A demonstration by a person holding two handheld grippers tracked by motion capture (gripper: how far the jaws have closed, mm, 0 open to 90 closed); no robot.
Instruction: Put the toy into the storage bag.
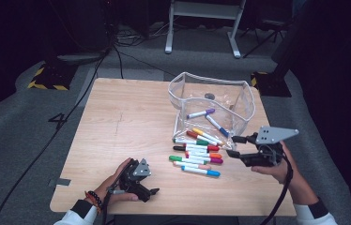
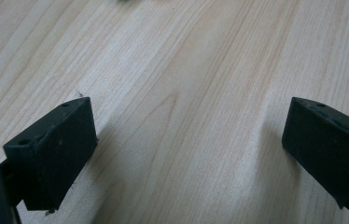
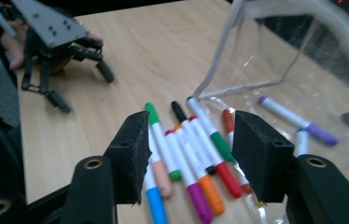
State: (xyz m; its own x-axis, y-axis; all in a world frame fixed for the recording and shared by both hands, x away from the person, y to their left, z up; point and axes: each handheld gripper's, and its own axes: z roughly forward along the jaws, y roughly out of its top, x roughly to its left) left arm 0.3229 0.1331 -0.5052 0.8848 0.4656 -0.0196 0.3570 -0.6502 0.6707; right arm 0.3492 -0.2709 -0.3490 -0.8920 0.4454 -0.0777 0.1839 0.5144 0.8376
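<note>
just left of the right gripper, loose markers on table

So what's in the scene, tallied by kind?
Clear pouch: 1
Markers inside the pouch: 2
Markers outside the pouch: about 9, overlapping, so hard to separate
Handheld grippers: 2, left gripper and right gripper
Total: about 14

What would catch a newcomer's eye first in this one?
The bright markers, lying in a loose row on the wooden table in front of the clear pouch, which holds two more. The right gripper hovers open just right of them, while the left gripper rests open near the table's front edge.
</note>
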